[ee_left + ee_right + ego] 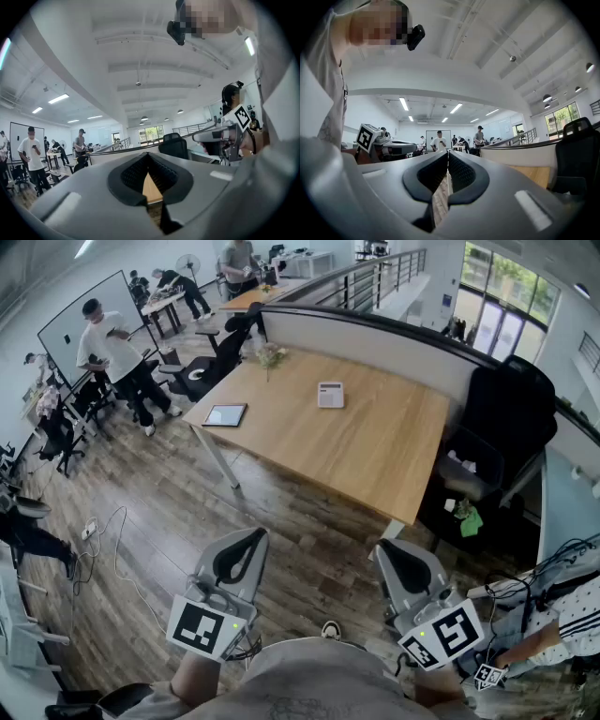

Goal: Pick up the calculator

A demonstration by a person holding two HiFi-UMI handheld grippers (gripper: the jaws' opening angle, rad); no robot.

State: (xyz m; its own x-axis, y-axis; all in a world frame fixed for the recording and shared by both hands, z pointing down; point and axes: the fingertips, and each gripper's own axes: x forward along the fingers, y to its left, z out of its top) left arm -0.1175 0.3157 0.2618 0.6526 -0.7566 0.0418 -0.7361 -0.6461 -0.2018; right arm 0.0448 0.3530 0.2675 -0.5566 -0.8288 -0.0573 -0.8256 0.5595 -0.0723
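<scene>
The calculator (330,395), white and small, lies flat towards the far side of the wooden table (375,442). Both grippers are held low over the wooden floor, well short of the table's near edge and far from the calculator. My left gripper (256,534) is shut with nothing between its jaws; in the left gripper view its black pads (161,174) meet, with only a sliver of tabletop showing past them. My right gripper (383,548) is likewise shut and holds nothing, its pads (461,171) closed together. Neither gripper view shows the calculator.
A tablet (225,414) lies at the table's left corner and a small plant (270,354) stands at its far edge. A curved partition (375,334) backs the table. A black chair (511,404) and a bin (467,476) stand at the right. People work at the left (111,354). Cables (112,540) trail across the floor.
</scene>
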